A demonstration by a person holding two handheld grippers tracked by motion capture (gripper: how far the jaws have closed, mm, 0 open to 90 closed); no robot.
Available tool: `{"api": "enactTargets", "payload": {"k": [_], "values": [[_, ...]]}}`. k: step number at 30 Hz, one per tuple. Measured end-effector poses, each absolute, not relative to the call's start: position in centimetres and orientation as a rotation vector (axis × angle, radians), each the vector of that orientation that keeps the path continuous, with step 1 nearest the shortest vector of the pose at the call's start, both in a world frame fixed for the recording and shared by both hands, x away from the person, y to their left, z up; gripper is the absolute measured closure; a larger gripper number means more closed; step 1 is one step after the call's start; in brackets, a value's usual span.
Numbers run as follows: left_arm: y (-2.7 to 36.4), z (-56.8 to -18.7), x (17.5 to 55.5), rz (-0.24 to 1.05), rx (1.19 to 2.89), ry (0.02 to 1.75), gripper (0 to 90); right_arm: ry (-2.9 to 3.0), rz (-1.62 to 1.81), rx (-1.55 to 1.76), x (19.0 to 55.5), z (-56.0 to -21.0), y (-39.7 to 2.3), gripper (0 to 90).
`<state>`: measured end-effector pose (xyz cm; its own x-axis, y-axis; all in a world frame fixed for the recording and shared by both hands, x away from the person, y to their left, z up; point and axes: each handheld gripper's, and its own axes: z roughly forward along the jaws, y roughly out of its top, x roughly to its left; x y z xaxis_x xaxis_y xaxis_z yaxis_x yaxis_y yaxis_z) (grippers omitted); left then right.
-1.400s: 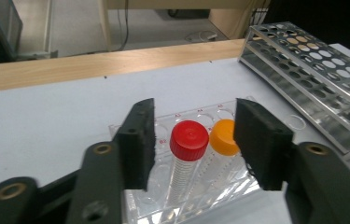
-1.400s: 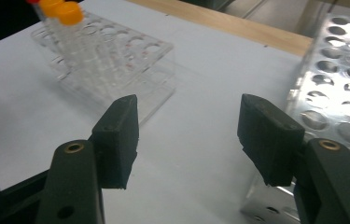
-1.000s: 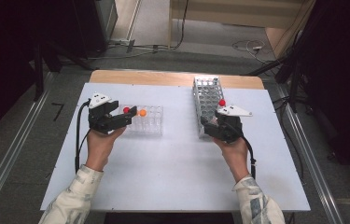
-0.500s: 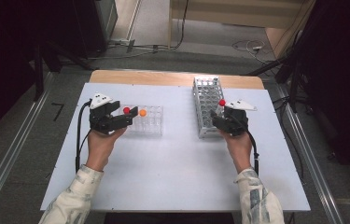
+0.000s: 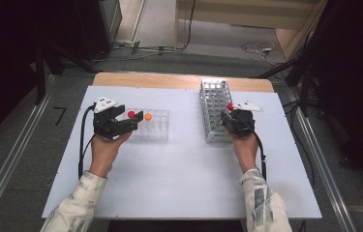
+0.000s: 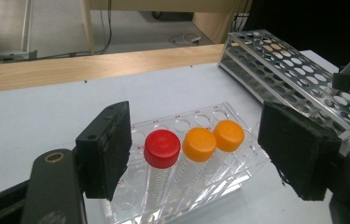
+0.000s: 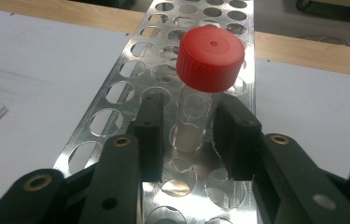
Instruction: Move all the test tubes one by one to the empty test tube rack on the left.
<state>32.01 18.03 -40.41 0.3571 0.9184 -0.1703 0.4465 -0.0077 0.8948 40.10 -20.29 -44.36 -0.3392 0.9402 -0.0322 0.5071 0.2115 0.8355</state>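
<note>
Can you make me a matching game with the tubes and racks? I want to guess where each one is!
Things:
1. red-capped tube between the right gripper's jaws
2. two orange-capped tubes
3. metal rack
4. left gripper

Places or states:
A. open, jaws either side of a rack
B. standing in the clear plastic rack
C. over the metal rack's holes
D. on the table's right half

Pairs: 1-C, 2-B, 3-D, 4-A

On the desk (image 5: 179, 179), the metal rack (image 5: 214, 108) is the landmark: the clear tray (image 5: 156, 126) lies well left of it, holding three capped tubes (image 6: 161, 154).
</note>
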Motion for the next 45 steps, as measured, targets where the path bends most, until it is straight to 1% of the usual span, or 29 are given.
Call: {"api": "enactTargets", "payload": {"k": [3, 4, 10, 20, 25, 33, 45], "values": [[18.1, -40.4, 32.0, 0.592, 1.623, 1.247, 25.9, 1.929, 1.025, 1.341, 40.1, -44.4, -20.3, 70.4], [18.1, -40.4, 32.0, 0.592, 1.623, 1.247, 25.9, 1.926, 1.025, 1.338, 40.1, -44.3, -20.3, 70.9], [18.2, -40.4, 32.0, 0.591, 1.617, 1.249, 24.6, 1.918, 1.045, 1.323, 39.8, -43.6, -20.3, 71.3], [18.1, -40.4, 32.0, 0.597, 1.621, 1.253, 22.5, 1.888, 1.085, 1.255, 39.0, -39.7, -20.4, 71.3], [18.1, -40.3, 32.0, 0.597, 1.617, 1.252, 22.5, 1.888, 1.104, 1.231, 38.3, -38.4, -20.3, 71.3], [18.1, -40.3, 31.9, 0.597, 1.616, 1.246, 22.5, 1.926, 1.13, 1.196, 37.5, -38.1, -19.3, 71.3], [18.0, -40.2, 31.8, 0.598, 1.61, 1.244, 22.5, 1.99, 1.17, 1.117, 36.4, -38.0, -16.6, 71.3]]}}
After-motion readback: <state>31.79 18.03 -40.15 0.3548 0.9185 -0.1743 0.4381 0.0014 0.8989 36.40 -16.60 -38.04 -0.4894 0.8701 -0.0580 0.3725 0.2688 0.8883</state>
